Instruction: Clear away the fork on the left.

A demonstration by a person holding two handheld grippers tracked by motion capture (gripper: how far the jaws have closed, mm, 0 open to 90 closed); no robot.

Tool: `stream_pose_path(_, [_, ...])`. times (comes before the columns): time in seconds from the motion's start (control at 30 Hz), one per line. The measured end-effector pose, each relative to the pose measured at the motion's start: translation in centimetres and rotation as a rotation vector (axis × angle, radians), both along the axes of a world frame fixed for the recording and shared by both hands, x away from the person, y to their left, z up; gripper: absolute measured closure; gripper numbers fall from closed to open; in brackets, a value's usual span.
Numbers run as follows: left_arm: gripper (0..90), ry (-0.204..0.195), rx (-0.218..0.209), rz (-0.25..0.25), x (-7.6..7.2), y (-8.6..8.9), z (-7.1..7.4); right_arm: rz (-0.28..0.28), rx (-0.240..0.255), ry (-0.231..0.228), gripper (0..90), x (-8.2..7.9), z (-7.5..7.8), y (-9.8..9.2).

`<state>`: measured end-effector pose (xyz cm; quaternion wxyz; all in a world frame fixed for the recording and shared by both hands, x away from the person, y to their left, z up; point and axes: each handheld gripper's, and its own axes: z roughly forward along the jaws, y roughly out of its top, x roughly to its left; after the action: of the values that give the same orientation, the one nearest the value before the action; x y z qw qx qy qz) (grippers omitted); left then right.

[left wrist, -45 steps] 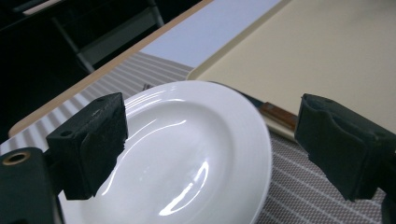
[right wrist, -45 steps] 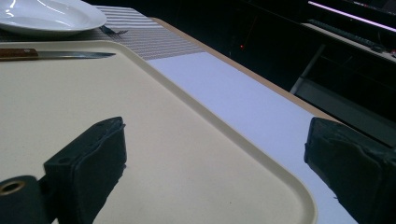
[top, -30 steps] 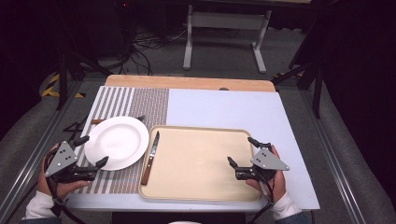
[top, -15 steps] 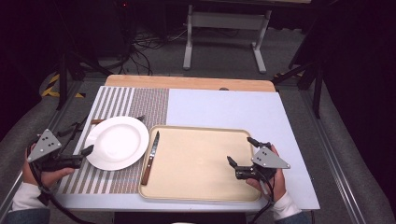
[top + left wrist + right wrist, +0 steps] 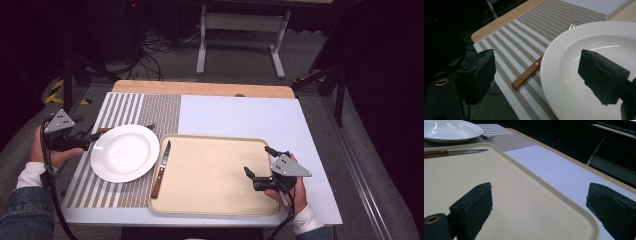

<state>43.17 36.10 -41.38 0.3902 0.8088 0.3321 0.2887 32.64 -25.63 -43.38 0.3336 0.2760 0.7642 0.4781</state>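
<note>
- Jaws of the left gripper (image 5: 92, 141) stand wide apart with nothing clamped; they have just been closing a little. One pad hangs over the plate (image 5: 584, 75), the other over the placemat (image 5: 524, 50).
- Between them: the fork (image 5: 530, 72), its wooden handle poking out from under the plate rim (tines show past the far rim).
- Right gripper (image 5: 257, 162): jaws released, empty, one over the tray (image 5: 511, 202), the other past the tray's rim.
- Knife (image 5: 161, 162) lies on the tray's left edge, blade pointing away from the person.
- Plate sits on the placemat, just left of the tray.
</note>
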Motion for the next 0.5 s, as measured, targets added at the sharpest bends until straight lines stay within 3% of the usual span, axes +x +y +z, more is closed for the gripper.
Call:
stream_pose_path(0.1, [16.7,0.027,0.041,0.004,1.7,-0.1,0.0,0.001,-0.002,0.01,7.7,0.2,0.0,-0.1])
stream_pose_path(0.27, [18.6,0.085,0.048,0.007,4.1,0.3,-0.3,0.012,-0.01,0.032,7.7,0.3,0.1,-0.2])
stream_pose_path(0.43, [19.2,0.138,0.083,0.004,6.1,0.4,-1.0,0.013,-0.005,0.042,7.4,0.4,0.1,-0.5])
stream_pose_path(0.5, [21.3,0.154,0.129,0.008,6.7,0.4,-1.3,0.009,-0.005,0.046,6.9,0.4,0.1,-0.6])
